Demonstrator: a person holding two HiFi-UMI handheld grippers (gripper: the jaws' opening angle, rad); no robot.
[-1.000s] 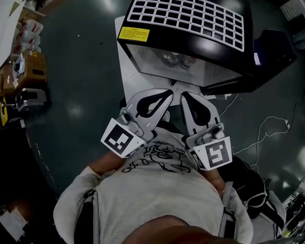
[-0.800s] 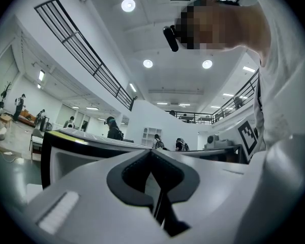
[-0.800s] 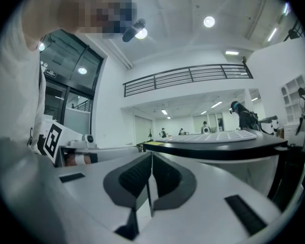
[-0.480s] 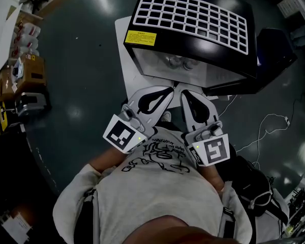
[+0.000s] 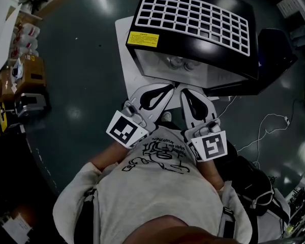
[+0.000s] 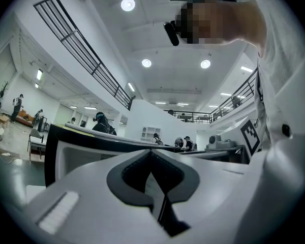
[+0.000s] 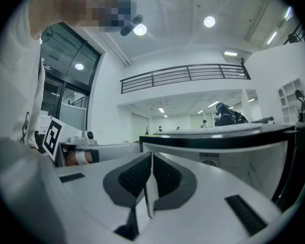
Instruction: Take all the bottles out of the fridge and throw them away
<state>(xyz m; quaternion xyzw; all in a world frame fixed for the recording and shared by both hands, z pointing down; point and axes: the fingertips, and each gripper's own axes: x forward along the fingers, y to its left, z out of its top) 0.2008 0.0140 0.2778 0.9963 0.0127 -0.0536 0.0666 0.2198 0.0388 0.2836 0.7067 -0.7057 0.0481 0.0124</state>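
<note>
**Floor** (image 5: 81, 60): dark, glossy; carries everything below.

**Mini fridge** (image 5: 193, 50): black cabinet with a white grid panel on top, standing on a pale board (image 5: 123, 55) on the floor. Its open front faces the person, so the interior is reachable from where they stand.

**Fridge door** (image 5: 274, 52): black, swung open to the right, clear of the opening.

**Person** (image 5: 157, 197): pale printed shirt, standing just before the fridge, both arms drawn in at the chest.

**Left tongs** (image 5: 168, 88): white, marker cube at the rear, aimed at the fridge opening. The jaws are closed tip to tip with nothing between them. They are near the opening, not inside it.

**Right tongs** (image 5: 183, 93): same build, held just beside the left pair and likewise closed and empty. Judged a carrying posture during the approach; both pairs must spread before any grasp.

**Bottles** (image 5: 175, 61): the task's things. Only a few rounded tops show in the dim interior, near the middle of the front. Their count cannot be told. None is out of the fridge, so removal is judged not yet begun.

**Yellow label** (image 5: 142, 37): on the fridge's top front corner; print too small to read.
</note>
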